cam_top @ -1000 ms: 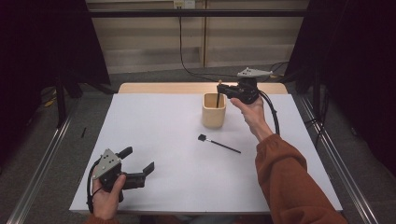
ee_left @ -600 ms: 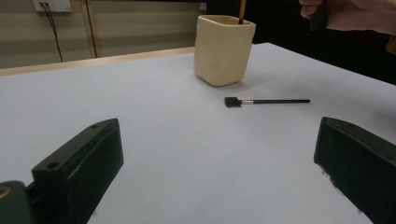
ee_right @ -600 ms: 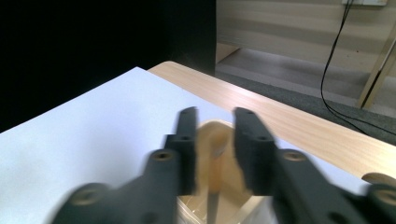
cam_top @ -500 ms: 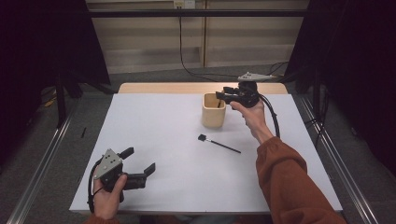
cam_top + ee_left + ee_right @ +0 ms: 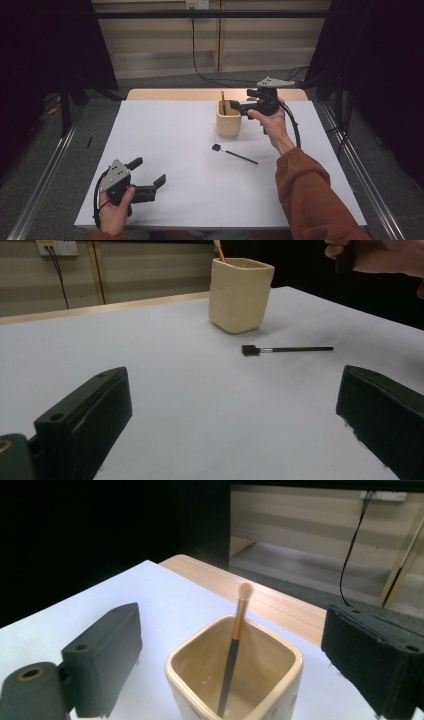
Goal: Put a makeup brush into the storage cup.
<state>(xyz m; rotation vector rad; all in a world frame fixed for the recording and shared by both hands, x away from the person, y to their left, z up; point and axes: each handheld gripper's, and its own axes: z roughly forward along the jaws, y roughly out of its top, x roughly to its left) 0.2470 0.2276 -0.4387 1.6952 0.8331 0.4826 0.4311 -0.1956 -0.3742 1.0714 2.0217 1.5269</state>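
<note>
— On the white table (image 5: 165, 145), what stands near the far edge?
— A cream cup (image 5: 228, 119) with a gold-handled brush (image 5: 234, 645) leaning inside it, bristles up.
— And the right gripper (image 5: 240, 107)?
— Held just above the cup's rim, its fingers (image 5: 102, 657) spread wide, gripping nothing.
— Anything else lying about?
— A thin black brush (image 5: 235, 154) flat on the table, just in front of the cup, head toward the left.
— The left gripper (image 5: 150, 175)?
— Low at the near left corner, well apart from the cup, fingers (image 5: 82, 422) wide open and empty.
</note>
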